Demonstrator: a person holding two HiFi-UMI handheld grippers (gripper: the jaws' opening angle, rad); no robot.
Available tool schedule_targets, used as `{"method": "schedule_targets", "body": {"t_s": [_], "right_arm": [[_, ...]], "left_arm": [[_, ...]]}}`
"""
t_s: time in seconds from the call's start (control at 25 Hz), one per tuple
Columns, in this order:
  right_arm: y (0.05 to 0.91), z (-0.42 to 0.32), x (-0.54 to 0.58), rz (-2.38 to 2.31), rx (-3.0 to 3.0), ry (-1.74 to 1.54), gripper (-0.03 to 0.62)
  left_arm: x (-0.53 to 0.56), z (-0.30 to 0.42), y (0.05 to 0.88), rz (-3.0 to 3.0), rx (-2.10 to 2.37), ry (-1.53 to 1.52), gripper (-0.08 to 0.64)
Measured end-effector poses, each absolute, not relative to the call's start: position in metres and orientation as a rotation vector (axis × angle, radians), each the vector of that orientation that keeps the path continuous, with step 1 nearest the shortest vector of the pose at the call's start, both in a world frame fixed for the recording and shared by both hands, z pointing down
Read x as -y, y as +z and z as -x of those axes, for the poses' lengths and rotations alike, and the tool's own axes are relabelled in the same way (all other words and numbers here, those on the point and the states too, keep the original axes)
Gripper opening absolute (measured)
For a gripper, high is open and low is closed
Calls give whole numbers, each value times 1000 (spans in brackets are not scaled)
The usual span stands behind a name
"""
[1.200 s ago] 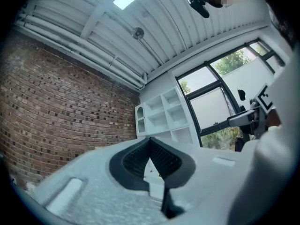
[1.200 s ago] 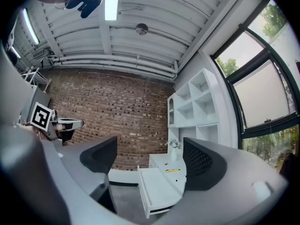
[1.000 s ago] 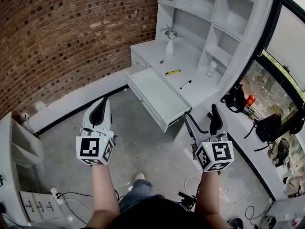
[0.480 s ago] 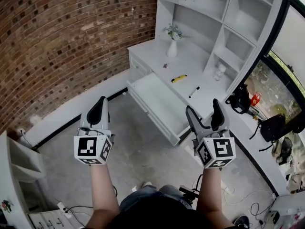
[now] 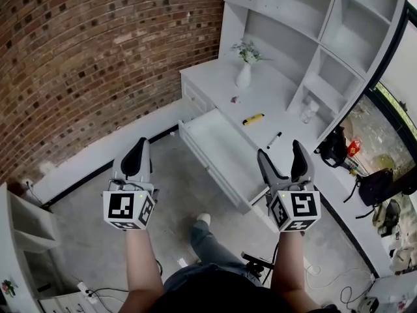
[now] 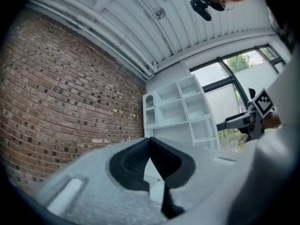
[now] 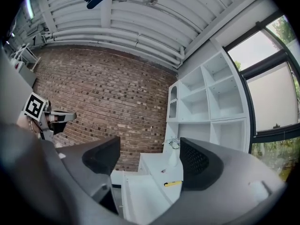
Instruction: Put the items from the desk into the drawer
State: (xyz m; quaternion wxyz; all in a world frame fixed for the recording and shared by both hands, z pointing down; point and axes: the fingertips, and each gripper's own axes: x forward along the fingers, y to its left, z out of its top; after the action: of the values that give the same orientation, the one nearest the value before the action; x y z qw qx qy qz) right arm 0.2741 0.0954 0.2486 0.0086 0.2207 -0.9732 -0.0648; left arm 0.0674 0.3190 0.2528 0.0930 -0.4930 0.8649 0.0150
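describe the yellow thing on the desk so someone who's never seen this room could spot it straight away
Find the white desk against the brick wall, its drawer pulled open. On the desktop just beyond the drawer lies a short yellow item, between the white vase and the black marker. It is the only yellow thing on the desk.

The wall [image 5: 98, 57] left of the worktop [image 5: 267, 93] was rough red-brown brick with pale mortar. The worktop, its open drawer [image 5: 221, 145] and the shelves [image 5: 281, 34] behind it looked like smooth, matt white painted board. The floor [image 5: 176, 194] before the worktop was bare mottled grey concrete. The left gripper [image 5: 141, 142] and right gripper [image 5: 280, 150] had grainy matt grey plastic shells; their jaws carried black ribbed pads [image 7: 197, 165]
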Motion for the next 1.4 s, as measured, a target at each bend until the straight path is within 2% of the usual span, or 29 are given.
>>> {"method": "schedule_targets", "body": {"t_s": [0.12,0.72,1.04,1.4], "right_arm": [[250,-249,-77,-707,3043,-236,358],[278,-114,54,-913,2987,-15,326],[298,-65,111,-954,2894,17,316],[306,-57,141,-1028,2846,42,300]], "left_arm": [[-304,-48,260,1470,-2568,34,3],[-148,111,262,1680,-2470,-104,5],[-60,151,282,1841,-2405,-124,5],[-7,178,288,1917,-2381,-87,5]]}}
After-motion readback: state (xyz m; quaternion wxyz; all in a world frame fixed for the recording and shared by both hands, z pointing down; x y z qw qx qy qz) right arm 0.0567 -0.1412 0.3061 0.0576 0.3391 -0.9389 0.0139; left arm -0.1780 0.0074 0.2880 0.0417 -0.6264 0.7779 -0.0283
